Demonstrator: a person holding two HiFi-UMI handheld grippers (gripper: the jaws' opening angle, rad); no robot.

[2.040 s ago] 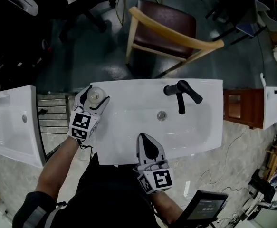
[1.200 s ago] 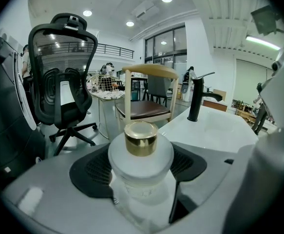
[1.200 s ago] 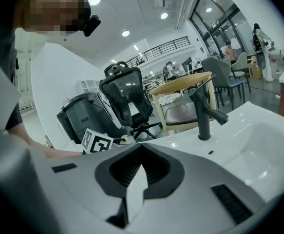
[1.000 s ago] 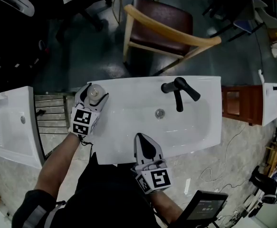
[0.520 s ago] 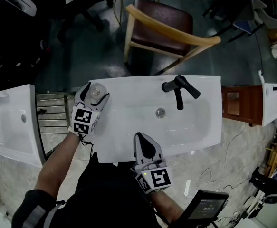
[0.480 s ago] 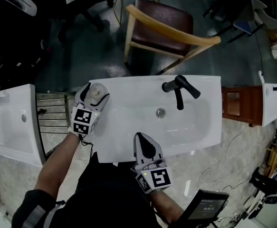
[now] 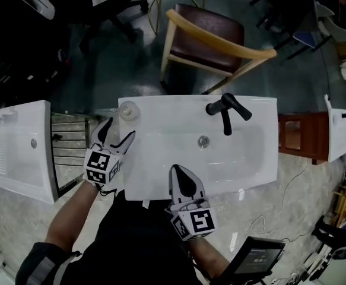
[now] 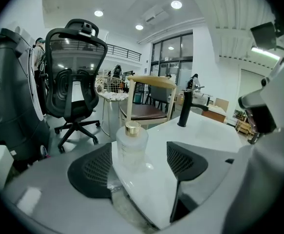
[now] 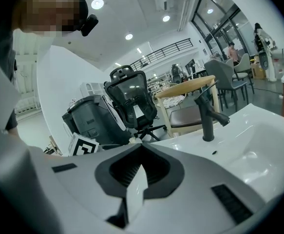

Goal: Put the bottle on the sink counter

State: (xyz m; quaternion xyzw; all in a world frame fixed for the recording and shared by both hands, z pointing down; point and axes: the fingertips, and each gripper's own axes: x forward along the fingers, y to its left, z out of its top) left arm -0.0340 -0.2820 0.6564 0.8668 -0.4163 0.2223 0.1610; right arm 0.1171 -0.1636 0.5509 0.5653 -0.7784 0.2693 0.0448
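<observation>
1. The frosted clear glass bottle with a gold cap (image 7: 128,110) is found standing on the white ceramic sink counter (image 7: 257,170), at its back-left corner, close to the edge.
2. The left gripper (image 7: 119,130) is recorded with its jaws spread wide and nothing held. The bottle stands just ahead of the tips, apart from both.
3. The right gripper (image 7: 178,174) is recorded with its jaws closed together on nothing, over the counter's near edge.
4. The placement is judged done, with only the left gripper's retreat outstanding. It is advised that this gripper be drawn straight back with the jaws held apart, so that neither pad clips the bottle. A sideways knock so near the corner could send it off the counter.
5. The bottle's place on the counter, far to the left of the black tap (image 7: 226,110), is shown by the head view only.
6. The bottle's upright stance and its gold cap are shown plainly by the left gripper view only.
7. No bottle is shown in the right gripper view. Its closed jaws are confirmed there.
</observation>
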